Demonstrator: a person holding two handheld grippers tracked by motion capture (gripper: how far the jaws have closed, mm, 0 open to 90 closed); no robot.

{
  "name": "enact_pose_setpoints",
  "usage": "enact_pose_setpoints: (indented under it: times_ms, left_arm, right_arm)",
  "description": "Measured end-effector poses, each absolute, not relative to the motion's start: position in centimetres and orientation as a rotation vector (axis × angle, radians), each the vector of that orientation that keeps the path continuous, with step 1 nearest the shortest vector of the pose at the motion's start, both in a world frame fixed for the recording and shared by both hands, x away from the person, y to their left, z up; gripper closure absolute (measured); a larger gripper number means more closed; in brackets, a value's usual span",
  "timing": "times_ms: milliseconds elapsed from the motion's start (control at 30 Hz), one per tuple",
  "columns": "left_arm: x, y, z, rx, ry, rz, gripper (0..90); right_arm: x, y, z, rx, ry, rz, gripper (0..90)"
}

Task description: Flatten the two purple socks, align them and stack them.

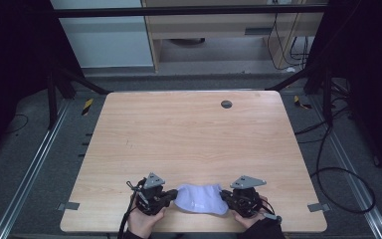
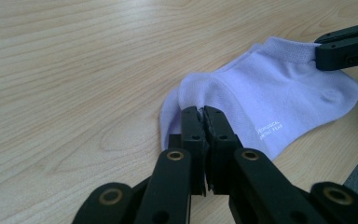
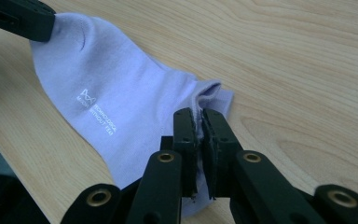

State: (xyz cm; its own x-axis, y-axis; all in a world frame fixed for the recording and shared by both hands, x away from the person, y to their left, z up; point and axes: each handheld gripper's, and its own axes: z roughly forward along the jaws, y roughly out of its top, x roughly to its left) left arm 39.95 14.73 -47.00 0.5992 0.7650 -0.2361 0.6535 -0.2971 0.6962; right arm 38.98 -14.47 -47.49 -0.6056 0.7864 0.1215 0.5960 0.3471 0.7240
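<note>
The left gripper (image 2: 201,112) is pinching one end of a pale lilac ankle sock (image 2: 279,100), its two jaws pressed together with the knit fabric bunching between them. The right gripper (image 3: 199,114) is clamping the opposite end the same way, jaws closed on a fold of the fabric. Between them the sock (image 1: 201,198) is lying flat on the light wooden table (image 1: 189,134), near the near edge and roughly midway between left and right. Small white lettering (image 3: 99,117) is showing on the sock's side. A hand (image 1: 143,221) is gripping each tool from below. A small dark round disc (image 1: 226,104) is sitting near the table's far edge.
</note>
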Motion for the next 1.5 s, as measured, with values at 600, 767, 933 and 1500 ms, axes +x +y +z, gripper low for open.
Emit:
enact_pose_setpoints:
  times_ms: [600, 767, 933, 1500]
  left_arm:
    - [40.3, 14.0, -48.3, 2.034, 1.123, 0.178, 87.1]
    - [40.5, 14.1, -48.9, 2.056, 1.142, 0.177, 87.0]
    - [40.5, 14.0, -49.2, 2.075, 1.148, 0.182, 85.1]
    - [40.4, 10.8, -49.5, 2.087, 1.030, 0.299, 88.0]
  right_arm:
    - [39.6, -15.4, -47.9, 1.257, 2.311, 1.107, 84.9]
    - [40.0, -15.5, -48.6, 1.286, 2.334, 1.063, 84.5]
    - [40.0, -15.4, -48.7, 1.292, 2.349, 1.028, 78.7]
    - [40.4, -14.0, -49.7, 1.148, 2.409, 1.156, 89.5]
